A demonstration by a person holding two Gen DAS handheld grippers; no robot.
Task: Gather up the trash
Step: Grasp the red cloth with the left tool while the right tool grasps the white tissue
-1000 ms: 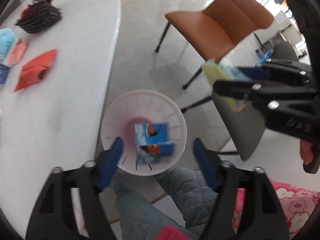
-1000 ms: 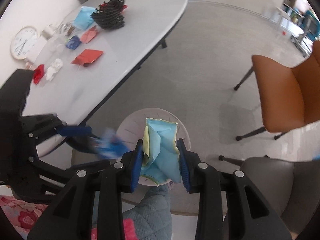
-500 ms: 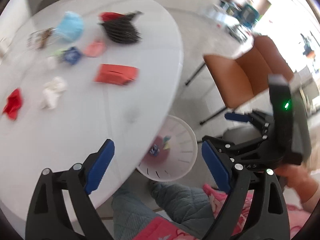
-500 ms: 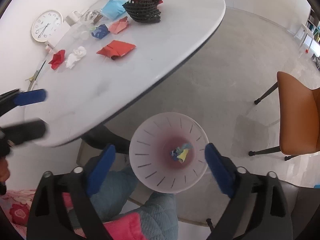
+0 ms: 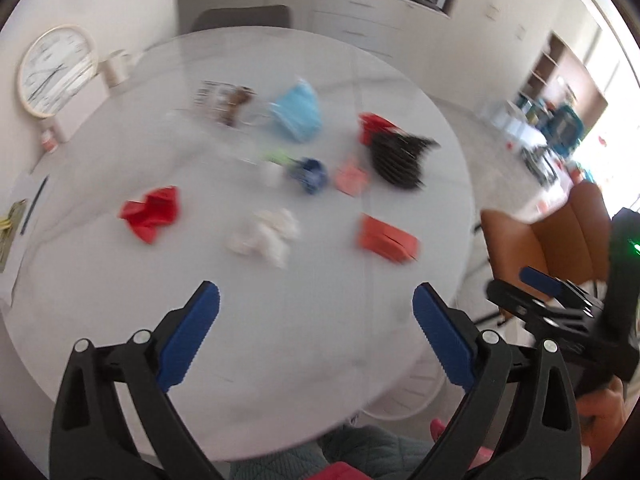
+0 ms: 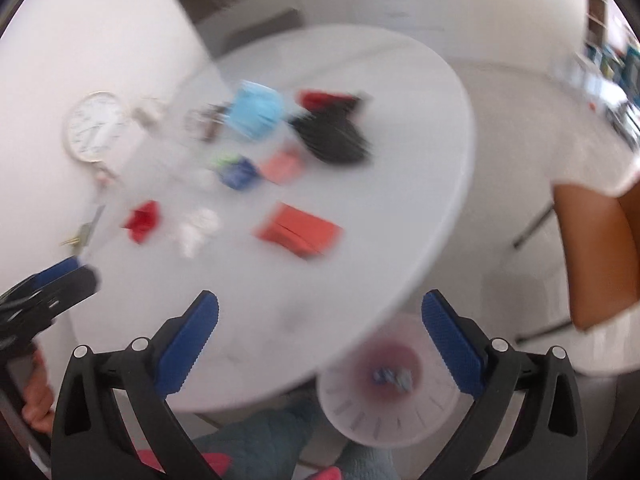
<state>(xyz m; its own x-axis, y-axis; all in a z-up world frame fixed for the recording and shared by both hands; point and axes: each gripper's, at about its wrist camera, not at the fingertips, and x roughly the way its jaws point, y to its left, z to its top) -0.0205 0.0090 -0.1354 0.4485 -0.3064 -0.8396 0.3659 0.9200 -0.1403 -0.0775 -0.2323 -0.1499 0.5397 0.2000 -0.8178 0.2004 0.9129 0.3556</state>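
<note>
Trash lies on the white oval table (image 5: 300, 300): an orange-red carton (image 5: 387, 239) (image 6: 300, 229), a white crumpled tissue (image 5: 266, 236), a red crumpled wrapper (image 5: 151, 212), a blue wrapper (image 5: 310, 174), a pink scrap (image 5: 352, 178) and a light blue mask (image 5: 298, 114). The white bin (image 6: 390, 392) stands on the floor by the table edge with scraps inside. My left gripper (image 5: 316, 332) is open and empty over the near table. My right gripper (image 6: 320, 340) is open and empty, between table edge and bin. Both views are blurred.
A black mesh basket (image 5: 398, 156) sits at the table's far right. A wall clock (image 5: 56, 70) leans at the far left. An orange chair (image 5: 552, 244) stands right of the table. My knees (image 6: 280, 436) are under the near edge.
Both grippers have let their trash fall into the bin and opened. Both have swung up from the bin toward the table.
</note>
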